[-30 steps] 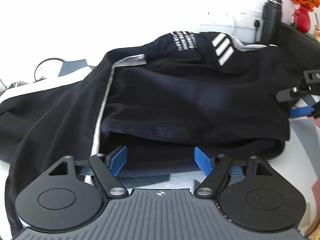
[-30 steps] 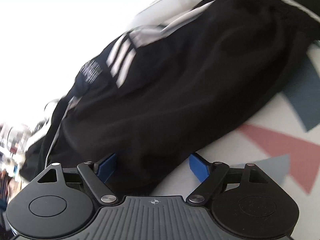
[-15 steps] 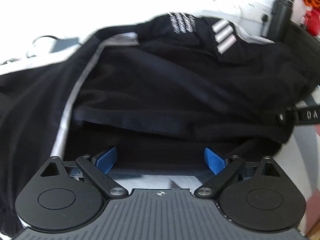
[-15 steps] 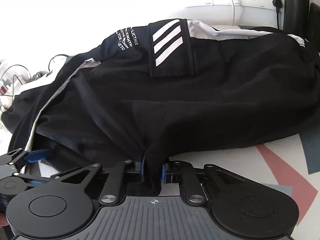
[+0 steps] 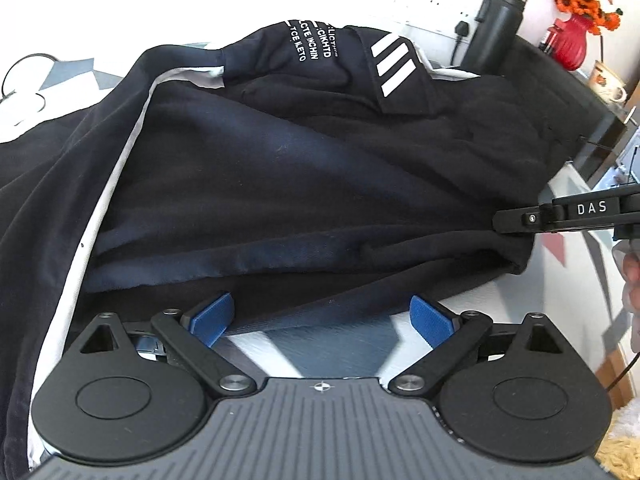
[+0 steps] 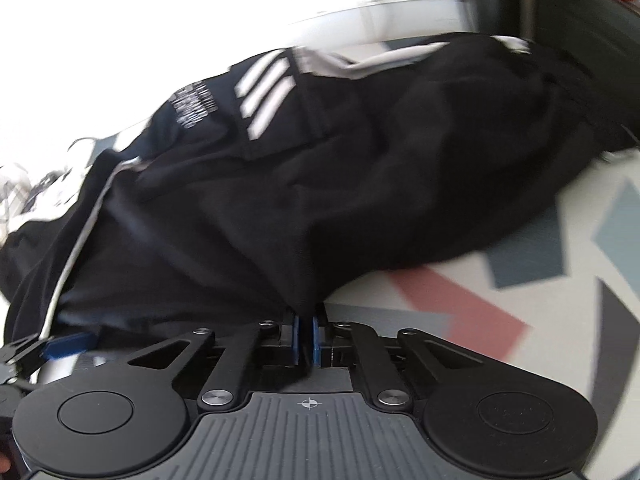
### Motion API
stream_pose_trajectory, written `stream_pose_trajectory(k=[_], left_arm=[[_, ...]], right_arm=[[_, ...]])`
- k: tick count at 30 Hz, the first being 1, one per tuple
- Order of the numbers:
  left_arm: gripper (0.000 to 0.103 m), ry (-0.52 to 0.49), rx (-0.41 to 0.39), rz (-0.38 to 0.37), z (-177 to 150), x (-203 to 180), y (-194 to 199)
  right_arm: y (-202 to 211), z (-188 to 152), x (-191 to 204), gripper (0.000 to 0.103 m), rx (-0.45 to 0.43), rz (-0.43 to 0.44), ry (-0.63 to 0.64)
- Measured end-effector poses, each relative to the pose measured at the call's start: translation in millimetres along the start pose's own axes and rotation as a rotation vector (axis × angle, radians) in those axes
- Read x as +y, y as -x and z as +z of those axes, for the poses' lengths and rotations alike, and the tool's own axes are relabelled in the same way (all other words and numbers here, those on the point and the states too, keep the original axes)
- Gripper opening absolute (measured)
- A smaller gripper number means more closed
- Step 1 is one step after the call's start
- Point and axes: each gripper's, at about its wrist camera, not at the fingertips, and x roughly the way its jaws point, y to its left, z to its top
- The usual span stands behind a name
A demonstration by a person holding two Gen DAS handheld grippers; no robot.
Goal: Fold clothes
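black garment (image 5: 304,168) is heaped on a cloth (image 6: 460,304) with grey and red shapes, soft and rumpled, white stripes and small white print near the top. behind it a dark bottle (image 5: 496,28) stands by the wall, with a red vase (image 5: 570,42) of orange flowers further right. left gripper (image 5: 324,314) has its blue pads wide apart at the hem, gripping nothing. right gripper (image 6: 306,338) is pinched tight on a fold of the garment's edge.
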Motion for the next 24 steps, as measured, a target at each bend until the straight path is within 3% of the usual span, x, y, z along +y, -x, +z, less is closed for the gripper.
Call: stream_pose_trajectory(k=[4, 8, 13, 17, 21, 24], left_arm=[[0.098, 0.001, -0.036, -0.012, -9, -9, 16], [0.098, 0.004, -0.099, -0.004, -19, -15, 37], [0.100, 0.065, -0.174, 0.056, -19, -6, 67], [0.101, 0.191, -0.244, 0.124, -18, 30, 91], [0.101, 0.312, -0.275, 0.167, -18, 80, 106], [0.101, 0.341, -0.304, 0.186, -24, 122, 120]], right_arm=[[8, -3, -25, 0.000, -0.023, -0.093, -0.067], [26, -6, -38, 0.003, -0.066, -0.002, -0.121], [43, -9, -15, 0.024, -0.117, 0.055, -0.085], [42, -11, 22, 0.035, -0.136, 0.057, -0.036], [33, -16, 58, 0.076, -0.164, 0.036, -0.039], [19, -22, 92, 0.079, -0.178, -0.014, -0.038]])
